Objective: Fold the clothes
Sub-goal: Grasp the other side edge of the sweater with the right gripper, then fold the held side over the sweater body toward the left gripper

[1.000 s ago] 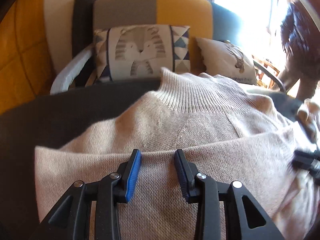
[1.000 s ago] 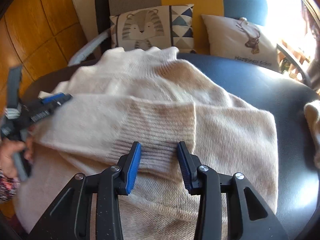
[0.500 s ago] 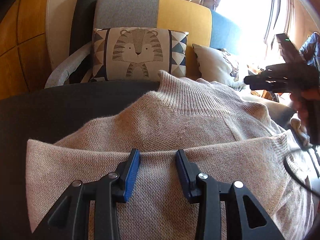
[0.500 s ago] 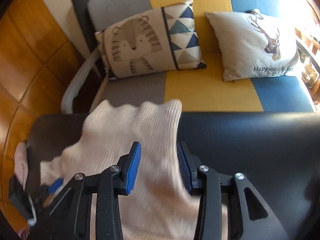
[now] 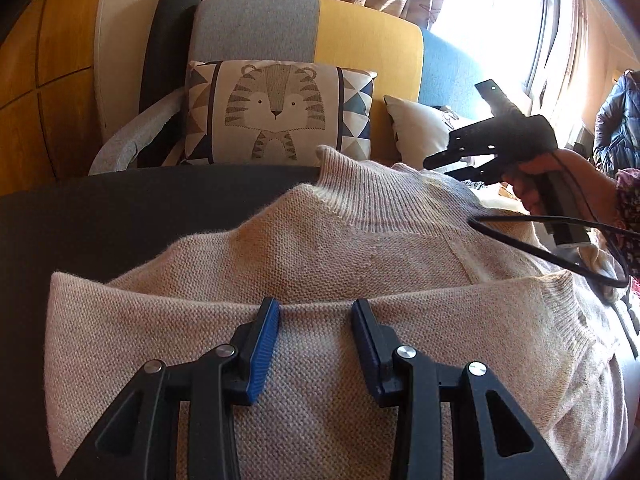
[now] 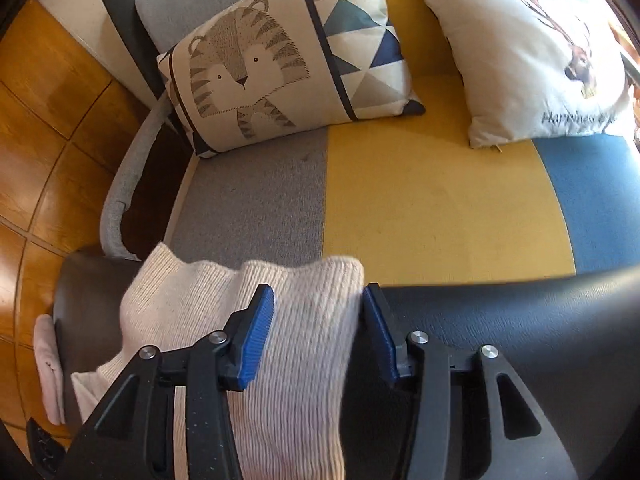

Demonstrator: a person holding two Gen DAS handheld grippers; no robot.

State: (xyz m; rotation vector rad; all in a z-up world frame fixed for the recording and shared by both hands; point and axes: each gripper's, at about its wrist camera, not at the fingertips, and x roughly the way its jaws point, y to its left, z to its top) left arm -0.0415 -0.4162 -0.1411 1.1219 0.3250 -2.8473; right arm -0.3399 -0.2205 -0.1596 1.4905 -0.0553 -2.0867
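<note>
Sweater (image 5: 320, 248), beige knit, sleeve folded across its chest; both hand-held grippers (image 5: 314, 320) (image 6: 318, 312) released, right just widened.

"Happiness…" on deer pillow (image 6: 516, 56), rest cut.

Home living room, sofa (image 6: 440, 208), cushions (image 5: 276, 112), curtained window (image 5: 500, 20)

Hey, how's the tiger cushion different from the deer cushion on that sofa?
The tiger cushion carries a striped tiger face plus a panel of blue and grey triangles; the deer cushion is plain cream with a deer and a line of writing. The tiger cushion sits at the sofa's grey end by the armrest; the deer cushion sits toward the blue end. Both are pale, roughly rectangular, and lean against the backrest.
</note>
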